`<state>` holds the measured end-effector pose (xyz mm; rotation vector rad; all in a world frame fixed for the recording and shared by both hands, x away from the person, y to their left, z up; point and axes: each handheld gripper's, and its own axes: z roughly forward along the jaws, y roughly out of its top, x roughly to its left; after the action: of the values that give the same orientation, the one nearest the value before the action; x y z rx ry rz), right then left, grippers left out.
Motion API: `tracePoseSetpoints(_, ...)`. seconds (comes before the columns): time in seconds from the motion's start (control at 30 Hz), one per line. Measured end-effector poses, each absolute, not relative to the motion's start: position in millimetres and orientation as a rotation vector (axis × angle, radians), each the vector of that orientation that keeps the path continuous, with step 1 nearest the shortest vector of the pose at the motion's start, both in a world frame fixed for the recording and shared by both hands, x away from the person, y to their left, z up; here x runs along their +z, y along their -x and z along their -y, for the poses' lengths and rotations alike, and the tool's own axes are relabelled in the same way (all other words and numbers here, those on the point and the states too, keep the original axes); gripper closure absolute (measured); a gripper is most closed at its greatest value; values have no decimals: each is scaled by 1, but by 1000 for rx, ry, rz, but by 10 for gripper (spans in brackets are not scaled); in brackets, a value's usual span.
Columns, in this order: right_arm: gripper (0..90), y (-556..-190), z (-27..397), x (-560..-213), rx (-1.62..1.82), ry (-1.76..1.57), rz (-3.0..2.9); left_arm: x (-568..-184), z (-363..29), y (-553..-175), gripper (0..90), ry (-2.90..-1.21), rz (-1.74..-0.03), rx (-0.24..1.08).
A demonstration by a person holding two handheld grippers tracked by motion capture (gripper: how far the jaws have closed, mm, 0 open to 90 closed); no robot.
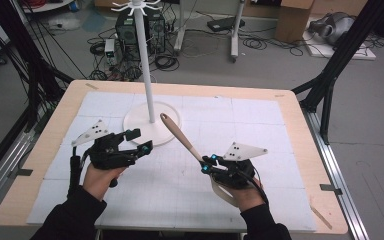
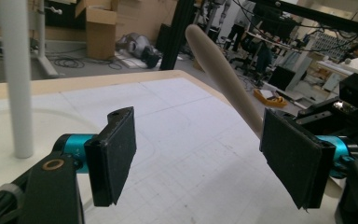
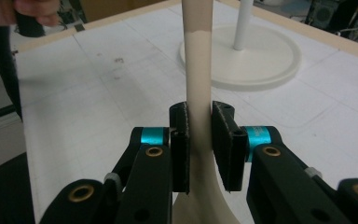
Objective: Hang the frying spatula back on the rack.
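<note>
The right gripper (image 3: 199, 140) has its 2 black jaws clamped on the neck of a beige wooden spatula with a long, rounded handle (image 1: 180, 136), just above where the blade flares. In the high view the spatula rises aslant from the right gripper (image 1: 209, 164), well off the white gridded mat (image 1: 260, 125), its handle tip pointing toward the round base of the white hook stand (image 1: 152, 117). The left gripper (image 1: 139, 140) hovers nearby with its jaws wide and nothing between them. In the left gripper view the spatula handle (image 2: 223, 74) passes just behind the far jaw's pad.

The step in hand looks like carrying the spatula up to the stand's hooks (image 1: 136, 7), or passing it across. The next move likely calls for the left gripper to close on the handle to steady or turn it, lining the tip up with a hook.

No brand, label or writing can be read anywhere.
</note>
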<state>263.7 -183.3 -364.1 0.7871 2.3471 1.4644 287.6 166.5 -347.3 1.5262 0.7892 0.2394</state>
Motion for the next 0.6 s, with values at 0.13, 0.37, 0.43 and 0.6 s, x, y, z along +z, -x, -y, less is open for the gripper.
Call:
tracePoseSetpoints(0.13, 773, -261, 180, -361, 1484, -759, -2333, -346, -157, -291, 276, -1523, -787, 216)
tracePoseSetpoints(0.37, 773, -258, 174, -359, 1485, -737, -2328, -340, -142, -294, 296, -1501, -761, 148)
tracePoseSetpoints(0.43, 773, -257, 173, -359, 1488, -733, -2326, -337, -138, -295, 301, -1495, -762, 135)
tracePoseSetpoints(0.6, 773, -256, 169, -359, 1483, -750, -2308, -335, -130, -296, 329, -1444, -810, 94)
